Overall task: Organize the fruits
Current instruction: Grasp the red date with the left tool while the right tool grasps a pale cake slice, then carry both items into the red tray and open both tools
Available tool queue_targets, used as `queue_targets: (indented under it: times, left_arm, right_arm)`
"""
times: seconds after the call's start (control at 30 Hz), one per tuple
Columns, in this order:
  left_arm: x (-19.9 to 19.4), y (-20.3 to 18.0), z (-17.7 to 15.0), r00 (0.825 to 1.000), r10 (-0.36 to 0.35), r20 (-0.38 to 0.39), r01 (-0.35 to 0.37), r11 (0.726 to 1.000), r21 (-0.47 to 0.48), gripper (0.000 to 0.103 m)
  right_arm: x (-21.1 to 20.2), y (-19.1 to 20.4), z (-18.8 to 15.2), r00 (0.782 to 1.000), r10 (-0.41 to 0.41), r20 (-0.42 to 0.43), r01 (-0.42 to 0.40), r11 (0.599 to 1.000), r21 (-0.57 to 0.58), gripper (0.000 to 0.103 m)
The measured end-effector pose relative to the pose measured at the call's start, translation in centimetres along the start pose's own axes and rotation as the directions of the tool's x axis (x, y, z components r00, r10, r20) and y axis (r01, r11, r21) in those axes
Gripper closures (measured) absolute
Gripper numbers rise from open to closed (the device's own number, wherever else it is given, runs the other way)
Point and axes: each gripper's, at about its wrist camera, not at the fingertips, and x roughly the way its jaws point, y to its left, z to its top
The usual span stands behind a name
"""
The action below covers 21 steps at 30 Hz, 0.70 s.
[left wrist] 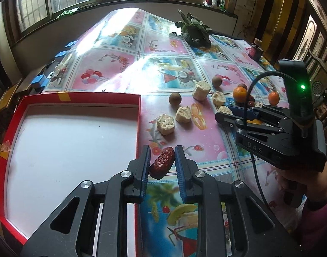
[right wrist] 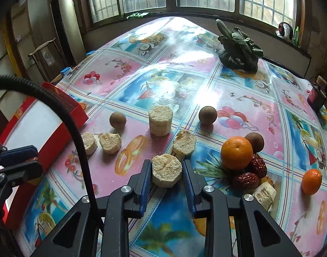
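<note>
My left gripper (left wrist: 162,165) is shut on a wrinkled red date (left wrist: 162,163), held above the tablecloth just right of the red box (left wrist: 120,96) with a white floor. My right gripper (right wrist: 167,171) is shut on a pale cylindrical fruit chunk (right wrist: 166,169); it also shows in the left wrist view (left wrist: 234,115). Several more pale chunks (right wrist: 160,120), brown round fruits (right wrist: 207,112), two oranges (right wrist: 236,152), (right wrist: 311,181) and two red dates (right wrist: 245,180) lie on the table.
A leafy green vegetable (right wrist: 238,49) lies at the far side. A dark jar (right wrist: 316,95) stands at the right edge. Blue blocks (left wrist: 39,81) sit off the table's left edge. The patterned tablecloth (right wrist: 163,81) has strong glare.
</note>
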Motion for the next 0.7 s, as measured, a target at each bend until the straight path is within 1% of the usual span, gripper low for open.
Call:
queue_targets:
  times: [0.17,0.3,0.47,0.7]
  left_arm:
    - [-0.4,1.0,-0.1,1.0,0.023,0.008,-0.023,1.0,-0.017,0.081]
    - [-1.2,2.0,-0.3,0.998,0.058,0.02,-0.057,0.998,-0.028,0.081]
    - [-2.1,3.6,-0.6,0.995,0.099,0.033,-0.097,0.994,-0.052,0.081]
    - [-2.5,6.2,-0.9,0.988,0.151,0.031,-0.148,0.986,-0.076,0.081]
  right_arm:
    - [-2.0,0.6,-0.8,1.0,0.005,0.027,-0.006,1.0,0.011,0.075]
    - [-4.1,1.7,-1.2,0.997,0.035,0.071,-0.037,0.999,0.031,0.075]
    - [-5.9,4.6,-1.1,0.99,0.093,0.102,-0.093,0.996,0.002,0.075]
    - [-6.1,9.0,-0.4,0.984,0.144,0.104,-0.139,0.989,-0.058,0.075]
